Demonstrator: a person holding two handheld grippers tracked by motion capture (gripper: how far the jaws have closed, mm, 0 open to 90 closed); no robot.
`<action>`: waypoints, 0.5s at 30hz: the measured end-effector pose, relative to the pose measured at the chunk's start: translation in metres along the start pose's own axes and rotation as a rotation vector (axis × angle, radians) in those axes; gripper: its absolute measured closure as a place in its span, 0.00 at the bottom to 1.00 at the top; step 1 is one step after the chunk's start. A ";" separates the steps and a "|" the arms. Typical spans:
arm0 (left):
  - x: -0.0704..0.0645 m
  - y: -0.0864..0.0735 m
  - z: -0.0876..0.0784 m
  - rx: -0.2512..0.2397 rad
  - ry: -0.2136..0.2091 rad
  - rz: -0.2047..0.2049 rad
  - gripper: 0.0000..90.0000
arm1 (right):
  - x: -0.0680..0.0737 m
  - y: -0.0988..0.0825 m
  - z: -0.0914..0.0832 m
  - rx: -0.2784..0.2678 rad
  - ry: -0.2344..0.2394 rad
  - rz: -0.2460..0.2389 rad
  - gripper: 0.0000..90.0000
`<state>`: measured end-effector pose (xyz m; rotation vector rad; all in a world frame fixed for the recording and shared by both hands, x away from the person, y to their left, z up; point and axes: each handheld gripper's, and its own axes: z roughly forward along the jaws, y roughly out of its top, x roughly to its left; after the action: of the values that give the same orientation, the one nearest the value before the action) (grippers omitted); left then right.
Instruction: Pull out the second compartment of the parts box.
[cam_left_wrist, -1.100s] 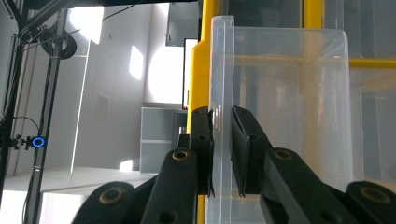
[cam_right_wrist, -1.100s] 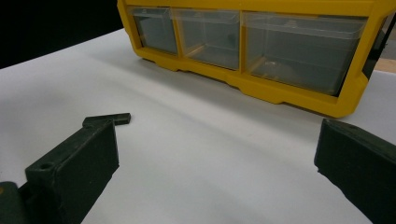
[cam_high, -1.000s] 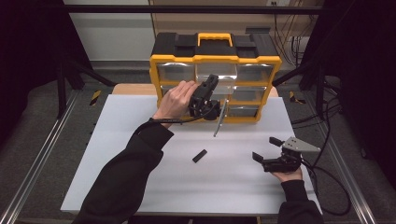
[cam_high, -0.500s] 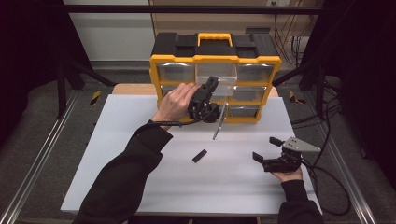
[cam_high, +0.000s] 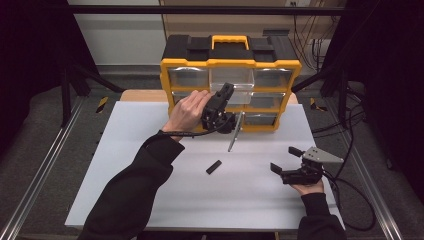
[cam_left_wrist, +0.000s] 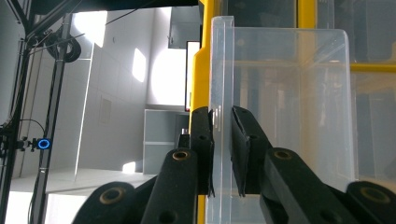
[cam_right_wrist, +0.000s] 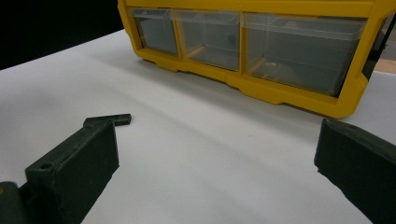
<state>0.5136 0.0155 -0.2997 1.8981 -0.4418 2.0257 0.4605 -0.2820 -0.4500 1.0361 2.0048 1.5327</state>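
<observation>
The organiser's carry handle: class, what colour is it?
Yellow; the carry handle atop the organiser shows best in the high view.

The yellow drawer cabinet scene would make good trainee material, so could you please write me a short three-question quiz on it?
1. True or false: the left gripper has its jaws closed on the front lip of a clear drawer.
2. What state are the jaws of the right gripper in? A) wide open, holding nothing B) shut on a screwdriver C) shut on a drawer
3. Fill in: the small black part lies on the white ____, between the two grippers.

Key
1. True: the left gripper view shows the pads pinching the clear lip.
2. A
3. table
</observation>
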 end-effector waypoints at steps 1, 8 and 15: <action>-0.001 0.000 -0.001 0.001 -0.001 -0.004 0.89 | 0.000 0.000 0.000 0.000 0.000 -0.001 0.00; -0.001 0.002 -0.006 -0.007 0.001 0.002 0.89 | 0.000 0.000 0.000 0.001 0.000 -0.001 0.00; -0.003 0.005 -0.011 -0.010 0.003 0.021 0.89 | 0.000 0.000 0.000 0.005 -0.001 0.002 0.00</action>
<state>0.5015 0.0164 -0.3033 1.8917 -0.4726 2.0353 0.4604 -0.2817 -0.4502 1.0412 2.0088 1.5291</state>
